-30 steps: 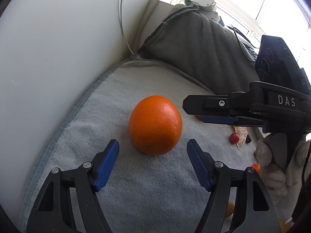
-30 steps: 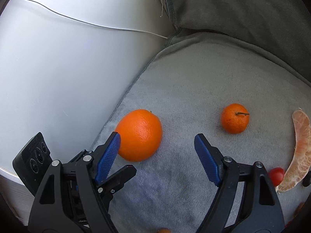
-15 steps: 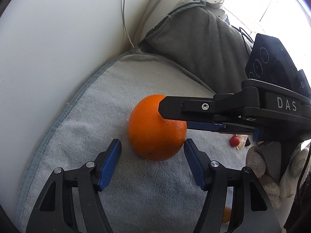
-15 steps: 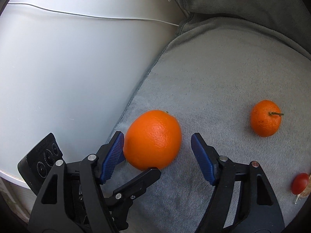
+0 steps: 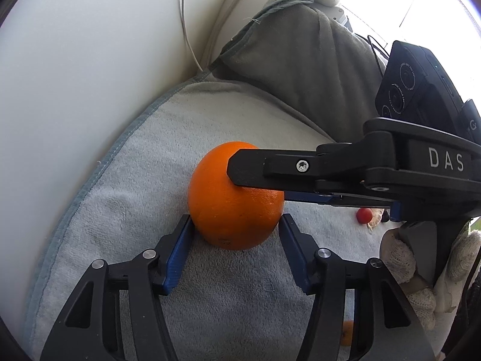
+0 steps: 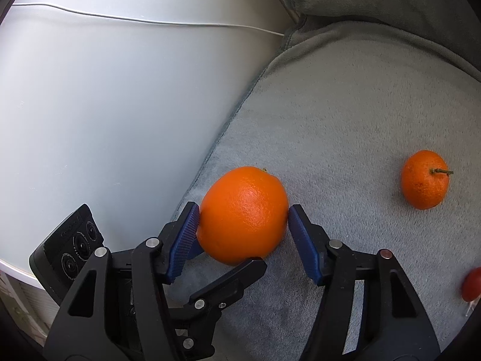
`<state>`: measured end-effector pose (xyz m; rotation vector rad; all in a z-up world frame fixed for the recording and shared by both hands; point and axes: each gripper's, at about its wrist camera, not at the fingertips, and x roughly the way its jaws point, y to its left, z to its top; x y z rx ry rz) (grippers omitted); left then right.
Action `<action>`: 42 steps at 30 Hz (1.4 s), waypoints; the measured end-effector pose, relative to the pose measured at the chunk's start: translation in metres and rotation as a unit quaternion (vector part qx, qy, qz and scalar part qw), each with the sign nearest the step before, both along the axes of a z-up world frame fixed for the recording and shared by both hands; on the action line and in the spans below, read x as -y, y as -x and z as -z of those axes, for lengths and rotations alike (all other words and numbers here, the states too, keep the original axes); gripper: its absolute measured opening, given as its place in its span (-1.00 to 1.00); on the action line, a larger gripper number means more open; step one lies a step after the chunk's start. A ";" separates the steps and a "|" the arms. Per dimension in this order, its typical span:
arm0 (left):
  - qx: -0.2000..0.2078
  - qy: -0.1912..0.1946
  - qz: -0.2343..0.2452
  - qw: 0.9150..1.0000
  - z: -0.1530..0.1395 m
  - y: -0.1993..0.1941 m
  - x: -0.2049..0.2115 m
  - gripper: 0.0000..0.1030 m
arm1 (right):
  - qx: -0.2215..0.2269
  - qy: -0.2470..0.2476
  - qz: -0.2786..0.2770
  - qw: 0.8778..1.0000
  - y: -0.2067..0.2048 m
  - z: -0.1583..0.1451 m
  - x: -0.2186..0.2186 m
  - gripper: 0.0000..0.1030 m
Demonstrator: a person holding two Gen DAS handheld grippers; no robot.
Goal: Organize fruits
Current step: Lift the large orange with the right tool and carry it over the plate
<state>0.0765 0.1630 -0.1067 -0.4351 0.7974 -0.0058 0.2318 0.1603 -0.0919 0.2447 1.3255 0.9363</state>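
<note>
A big orange (image 5: pixel 222 210) (image 6: pixel 243 213) rests on a grey towel (image 5: pixel 120 210), and both grippers come at it from different sides. My left gripper (image 5: pixel 235 219) is closing, its blue pad tips just at the orange's near flanks. My right gripper (image 6: pixel 243 210) is also closing, and its blue pads touch the orange on both sides. One black finger (image 5: pixel 270 168) of the right gripper crosses the orange's top in the left wrist view. A left finger (image 6: pixel 228 282) lies under the orange in the right wrist view. A small mandarin (image 6: pixel 425 180) with a stem sits apart to the right.
A white curved wall (image 5: pixel 75 75) with a thin cable (image 6: pixel 150 22) borders the towel on the left. A grey cushion (image 5: pixel 300 60) rises behind. A cherry tomato (image 5: pixel 363 215) (image 6: pixel 472 282) lies to the right, and a gloved hand (image 5: pixel 399 258) holds the right gripper.
Both grippers have narrowed around the big orange. The right gripper swung left from the open towel onto the orange, and its finger now crosses the fruit in the left wrist view.
</note>
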 end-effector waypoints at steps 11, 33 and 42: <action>0.019 -0.024 0.011 0.999 -0.015 0.002 0.020 0.11 | 0.019 -0.015 0.010 1.000 0.005 -0.020 0.018 0.24; 0.070 -0.051 0.100 0.991 -0.058 -0.006 0.129 0.11 | 0.076 -0.029 0.086 0.993 0.017 -0.077 0.157 0.25; 0.070 -0.050 0.149 0.985 -0.063 -0.018 0.186 0.11 | 0.083 -0.021 0.131 0.988 0.018 -0.087 0.230 0.24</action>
